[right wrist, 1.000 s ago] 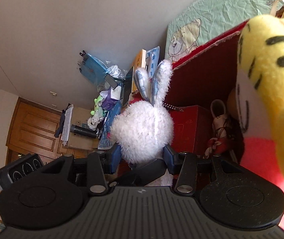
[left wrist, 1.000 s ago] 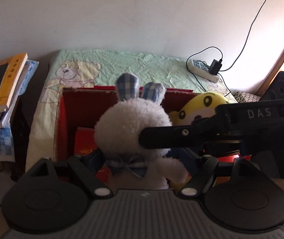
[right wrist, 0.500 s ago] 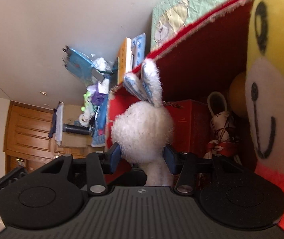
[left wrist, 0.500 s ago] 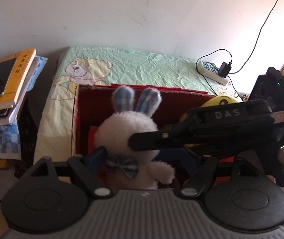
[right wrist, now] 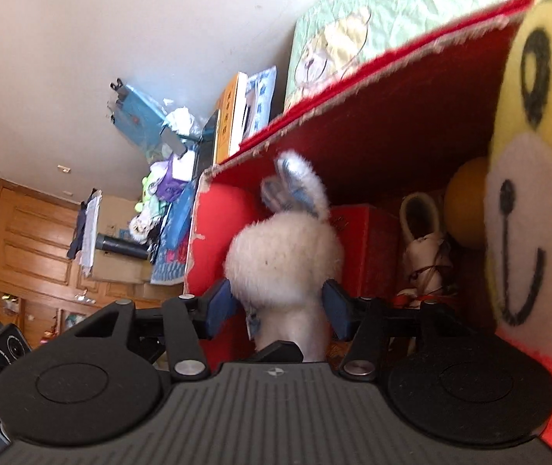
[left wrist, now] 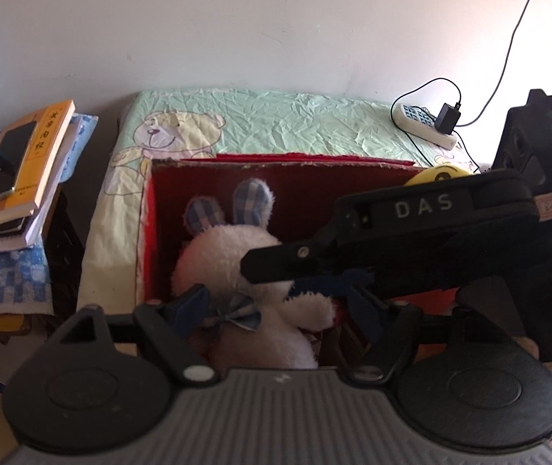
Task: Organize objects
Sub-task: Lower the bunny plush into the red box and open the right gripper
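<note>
The white plush rabbit [right wrist: 283, 255], fluffy with blue checked ears and a bow tie, sits low inside the red cardboard box [left wrist: 148, 240] on the bed, toward its 9 o'clock wall. The right tongs [right wrist: 277, 310] straddle its neck, blue pads just beside the fur, seemingly parted. The left tongs [left wrist: 276, 310] flank its body, spread and gripping nothing. My advice: withdraw the right tongs straight back, so the soft pile doesn't snag and tip the rabbit. At 3 o'clock a yellow tiger plush [right wrist: 527, 193] crowds the box.
</note>
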### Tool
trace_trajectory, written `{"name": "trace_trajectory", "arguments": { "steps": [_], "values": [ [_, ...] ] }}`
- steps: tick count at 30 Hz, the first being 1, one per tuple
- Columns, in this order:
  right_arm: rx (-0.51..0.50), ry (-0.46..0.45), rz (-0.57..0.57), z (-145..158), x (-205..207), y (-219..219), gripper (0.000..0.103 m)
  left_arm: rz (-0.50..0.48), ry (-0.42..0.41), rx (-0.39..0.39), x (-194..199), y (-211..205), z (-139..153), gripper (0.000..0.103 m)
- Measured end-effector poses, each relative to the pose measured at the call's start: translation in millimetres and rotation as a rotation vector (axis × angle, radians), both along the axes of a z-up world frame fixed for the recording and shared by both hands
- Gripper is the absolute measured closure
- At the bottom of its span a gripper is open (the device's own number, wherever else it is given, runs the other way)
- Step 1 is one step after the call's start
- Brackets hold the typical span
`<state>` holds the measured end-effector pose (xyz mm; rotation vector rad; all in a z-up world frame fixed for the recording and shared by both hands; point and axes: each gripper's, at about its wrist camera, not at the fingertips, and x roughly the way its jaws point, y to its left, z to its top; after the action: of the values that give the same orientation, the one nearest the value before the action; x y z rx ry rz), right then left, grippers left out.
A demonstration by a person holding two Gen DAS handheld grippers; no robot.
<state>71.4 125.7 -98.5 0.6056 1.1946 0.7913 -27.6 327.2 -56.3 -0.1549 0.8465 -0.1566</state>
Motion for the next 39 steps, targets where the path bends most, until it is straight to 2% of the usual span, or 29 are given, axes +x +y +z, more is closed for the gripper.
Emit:
{"name": "trace_trajectory", "arguments": {
  "steps": [4,5,6,11,12,15,21,26,32,35,39],
  "values": [
    [-0.016,-0.055,-0.051,7,-2,-14,0.048,-0.008,0.0,0.01,0,-3,0,0.026],
    [-0.024,-0.07,-0.06,9,-3,-17,0.051,-0.012,-0.003,0.011,0,-4,0,0.026],
    [-0.037,-0.087,-0.071,11,-4,-20,0.06,-0.014,-0.005,0.014,0,-5,0,0.026],
    [-0.192,-0.128,-0.066,11,-3,-11,0.073,-0.008,0.016,0.104,5,-14,-4,0.026],
    [-0.207,-0.129,-0.056,10,-1,3,0.074,-0.008,0.017,0.117,5,-15,-5,0.026],
    [-0.204,-0.117,-0.021,4,1,10,0.074,0.0,0.016,0.139,3,-16,-4,0.025],
    [-0.215,-0.12,0.045,-6,3,30,0.074,0.015,0.02,0.129,2,-12,-3,0.023],
    [-0.213,-0.119,0.029,-4,-1,19,0.074,0.018,0.024,0.134,3,-14,-4,0.022],
    [-0.24,-0.179,-0.02,7,-10,7,0.071,0.022,0.038,0.155,6,-20,-4,0.021],
    [-0.269,-0.218,-0.06,12,-15,1,0.066,0.023,0.049,0.176,7,-25,-4,0.02],
    [-0.273,-0.244,-0.083,16,-21,-5,0.066,0.027,0.058,0.197,7,-31,-3,0.02]
  ]
}}
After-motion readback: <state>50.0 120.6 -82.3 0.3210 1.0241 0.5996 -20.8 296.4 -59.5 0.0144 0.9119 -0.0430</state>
